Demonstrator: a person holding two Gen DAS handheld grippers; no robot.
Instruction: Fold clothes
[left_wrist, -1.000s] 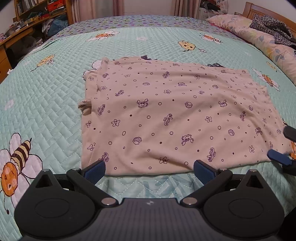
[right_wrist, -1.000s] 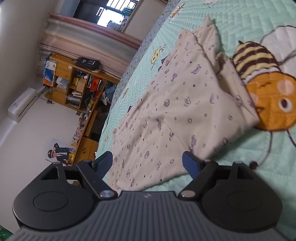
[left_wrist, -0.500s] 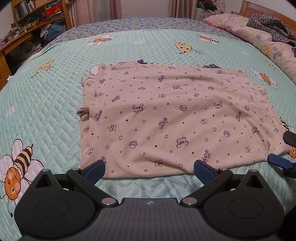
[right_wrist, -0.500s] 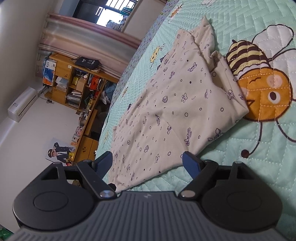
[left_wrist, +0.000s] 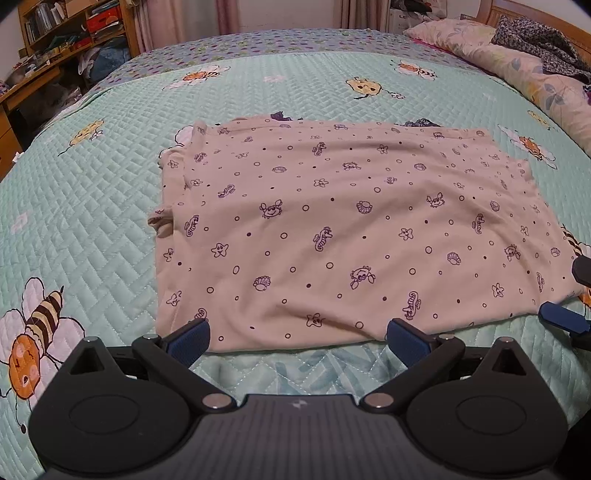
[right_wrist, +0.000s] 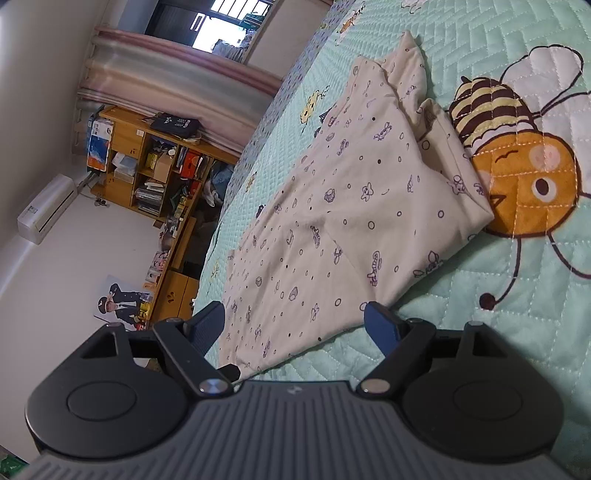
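Cream cotton garment printed with small purple sea creatures (left_wrist: 351, 236), lying spread on the mint-green quilted bedspread with embroidered bees (left_wrist: 92, 229), roughly at the middle of the bed. The cloth forms a broad rectangle. At its far-left side a narrower layer, probably a sleeve, appears turned inward, with a small tab of fabric (left_wrist: 159, 223) poking out beyond the left edge. From the right wrist view the right-hand end of the garment (right_wrist: 454, 177) shows doubled layers and a raised, loose corner, which suggests at least 1 fold is already made; how many layers lie beneath cannot be told.

The left gripper (left_wrist: 297, 334) hovers just in front of the near edge, its 2 blue-padded jaws spread wide and holding nothing. The right gripper (right_wrist: 295, 317) is rolled on its side at the near-right corner of the cloth, jaws likewise wide apart and empty; its blue tip (left_wrist: 561, 321) shows at the right border of the left wrist view, just beside that corner.

Judged progress: early to middle. The garment is flattened and partly tucked, but it is still wide. Remaining work likely includes seizing the near edge or corners, folding it across at least once more, and tidying the loose end.

A pink floral pillow (left_wrist: 517, 66) lies well apart at the head of the bed.
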